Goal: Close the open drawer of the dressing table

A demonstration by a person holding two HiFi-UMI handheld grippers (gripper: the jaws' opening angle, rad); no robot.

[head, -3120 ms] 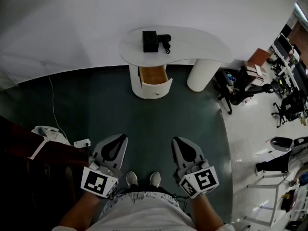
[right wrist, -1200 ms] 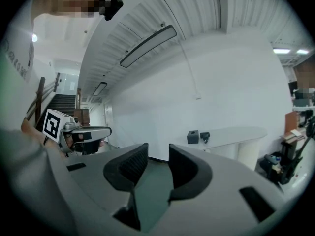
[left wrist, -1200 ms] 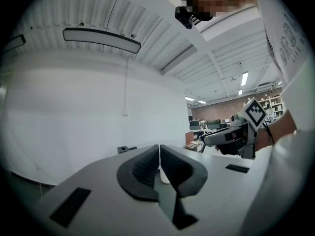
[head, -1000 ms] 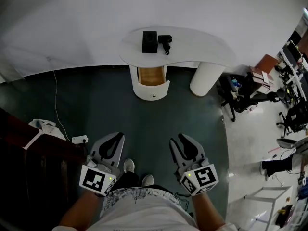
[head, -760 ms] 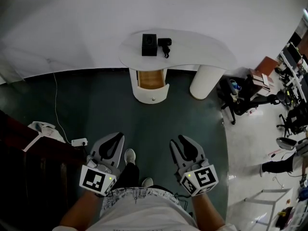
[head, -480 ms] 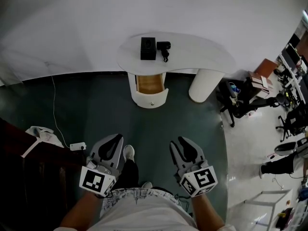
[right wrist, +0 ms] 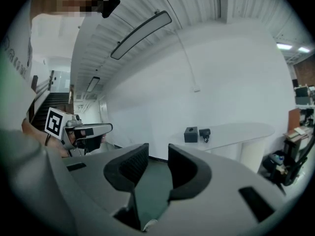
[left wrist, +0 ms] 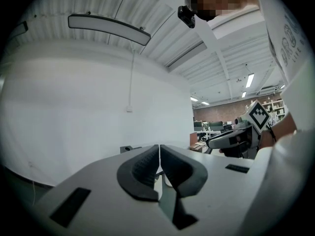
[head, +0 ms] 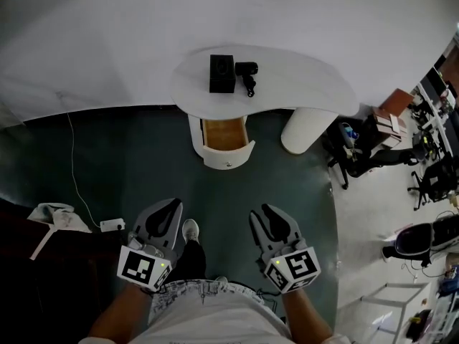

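Observation:
The white dressing table (head: 301, 84) stands against the wall, well ahead of me. Its drawer (head: 226, 147) under the left end is pulled out, showing a wooden inside and a small knob on its rounded front. A black box (head: 221, 73) and a black handheld device (head: 248, 74) lie on the top; both show far off in the right gripper view, box (right wrist: 190, 134). My left gripper (head: 172, 206) (left wrist: 159, 149) is shut and empty. My right gripper (head: 262, 212) (right wrist: 158, 154) is open with nothing between its jaws. Both are held low in front of me, far from the drawer.
A white power strip (head: 112, 225) with a cable and a white cloth (head: 54, 216) lie on the dark floor at the left. Black office chairs (head: 362, 156) and desks crowd the right. The table's round white leg (head: 301, 131) stands right of the drawer. My shoe (head: 190, 229) shows between the grippers.
I have stepped toward the table, so it sits a little larger and lower in the head view. Both grippers came forward with me; their jaws look unchanged.

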